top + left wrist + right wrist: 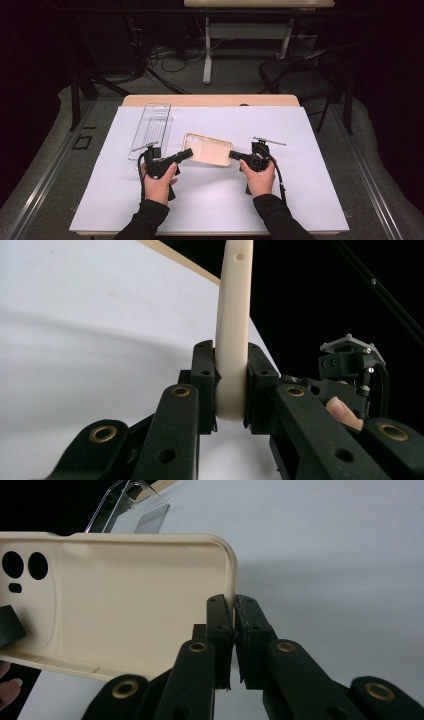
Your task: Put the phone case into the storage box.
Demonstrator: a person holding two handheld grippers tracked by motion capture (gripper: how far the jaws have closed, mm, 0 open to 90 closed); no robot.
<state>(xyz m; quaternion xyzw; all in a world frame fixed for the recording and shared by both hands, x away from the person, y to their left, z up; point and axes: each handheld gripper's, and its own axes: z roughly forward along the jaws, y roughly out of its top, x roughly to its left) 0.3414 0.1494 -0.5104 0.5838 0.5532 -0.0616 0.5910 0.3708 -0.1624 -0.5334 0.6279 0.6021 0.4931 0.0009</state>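
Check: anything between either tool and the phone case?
Nothing visible. The left tool is clamped on one end of the beige phone case, the right tool on the opposite rim. The clear tray sits apart, off to the left.

No text, label, brand, number or sign can be read in any view. The beige phone case point(125, 600), the clear tray point(150, 130) and the white sheet point(210, 195) on the desk carry no legible print.
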